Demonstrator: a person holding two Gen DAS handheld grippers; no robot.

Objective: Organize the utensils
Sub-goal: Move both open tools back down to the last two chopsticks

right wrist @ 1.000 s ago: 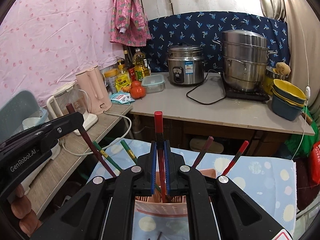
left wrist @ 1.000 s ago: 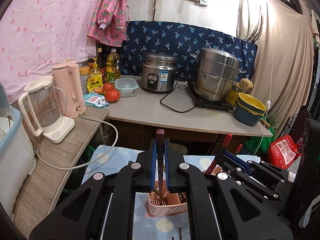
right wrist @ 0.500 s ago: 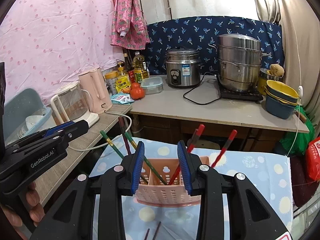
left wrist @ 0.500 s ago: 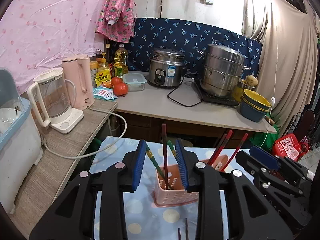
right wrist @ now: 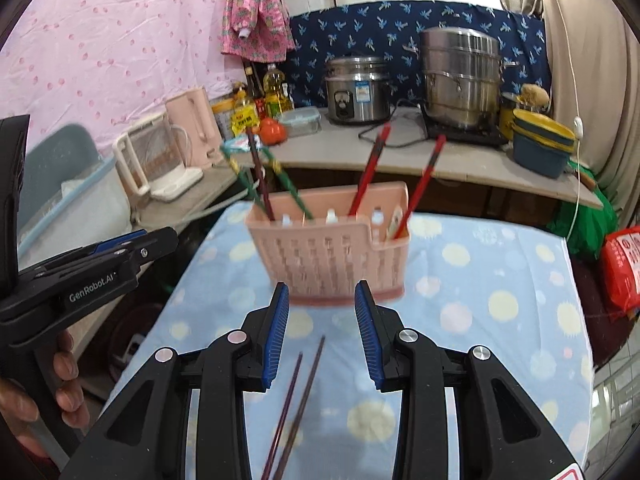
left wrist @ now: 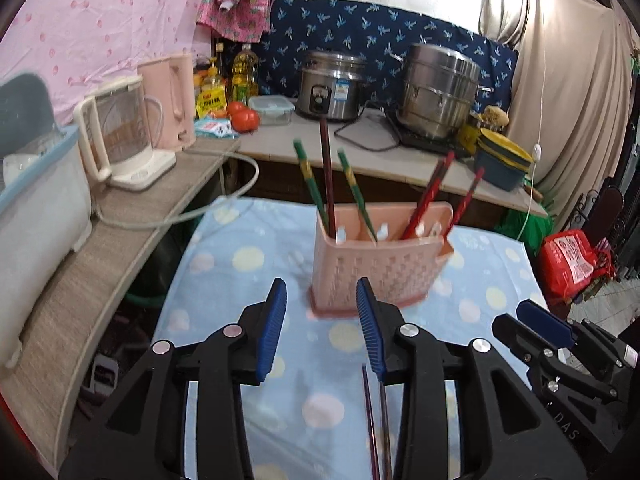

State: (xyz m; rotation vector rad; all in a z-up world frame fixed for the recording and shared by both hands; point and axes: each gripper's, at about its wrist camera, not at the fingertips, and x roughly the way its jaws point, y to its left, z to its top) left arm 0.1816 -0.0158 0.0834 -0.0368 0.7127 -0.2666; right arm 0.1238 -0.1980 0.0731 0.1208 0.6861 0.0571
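Note:
A pink slotted basket [left wrist: 380, 256] [right wrist: 332, 256] stands on the dotted blue cloth [left wrist: 248, 264]. Its left slot holds two green chopsticks [left wrist: 308, 184] and a dark brown chopstick [left wrist: 327, 168] [right wrist: 260, 176]. Two red chopsticks [left wrist: 430, 196] [right wrist: 370, 168] lean in the right slots. A loose pair of dark chopsticks [left wrist: 376, 420] [right wrist: 300, 392] lies on the cloth in front of the basket. My left gripper [left wrist: 321, 286] hovers short of the basket, its jaws opening with nothing between them. My right gripper [right wrist: 321, 286] is open and empty, above the loose pair.
A glass kettle [left wrist: 120, 136] and a pink kettle [left wrist: 170, 100] sit on the left shelf. On the counter behind are a rice cooker [left wrist: 332, 88], a steel steamer [left wrist: 440, 96] and stacked bowls [left wrist: 504, 164]. A red bag [left wrist: 572, 260] lies to the right. A hand [right wrist: 60, 380] holds the left gripper.
Both grippers were shut on upright chopsticks over the basket. They have let go, opened and drawn back and down; those chopsticks now stand in the basket.

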